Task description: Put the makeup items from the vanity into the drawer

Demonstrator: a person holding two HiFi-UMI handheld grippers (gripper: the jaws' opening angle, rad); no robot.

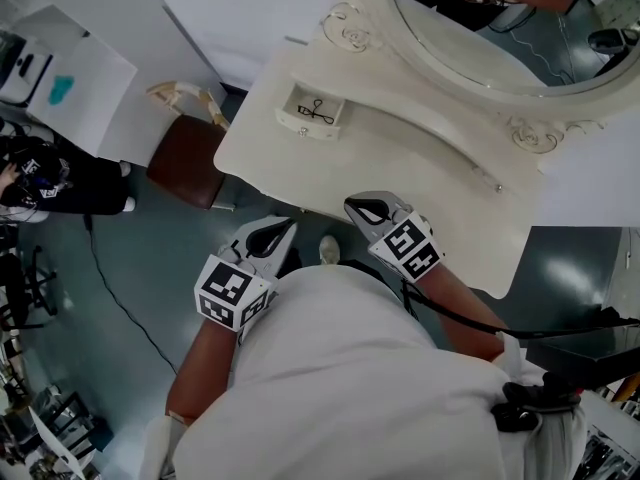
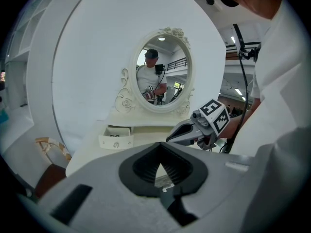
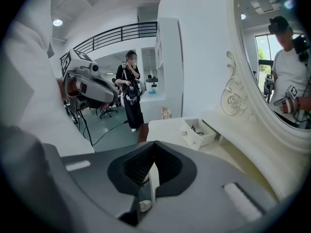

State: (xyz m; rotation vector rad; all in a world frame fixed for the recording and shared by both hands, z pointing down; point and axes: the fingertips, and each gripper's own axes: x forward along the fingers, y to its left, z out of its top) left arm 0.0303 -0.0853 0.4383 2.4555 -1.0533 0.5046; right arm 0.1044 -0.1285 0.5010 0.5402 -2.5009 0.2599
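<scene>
- Bystander (image 1: 45,180) in dark clothes at the far left edge of the head view, well apart from the furniture.
- Brown-seated stool (image 1: 185,163) at left centre, just beside the left end of the vanity (image 1: 420,158).
- Small drawer (image 1: 303,125) at upper centre, pulled open from the vanity's left part; black eyelash curler (image 1: 318,111) lying flat inside it.
- Left gripper (image 1: 288,226) at lower centre, close against the white-shirted torso and below the vanity's front edge, above the grey floor; jaws clenched tip to tip with nothing between them, seen likewise in the left gripper view (image 2: 160,168).
- Right gripper (image 1: 352,206) just to its right, tip near the vanity's curved front edge; jaws pressed together and empty, confirmed in the right gripper view (image 3: 151,169).
- Both grippers well apart from the drawer, neither touching the vanity.
- Oval mirror (image 1: 480,38) with a scrolled cream frame at upper right, reflecting an arm and a marker cube.
</scene>
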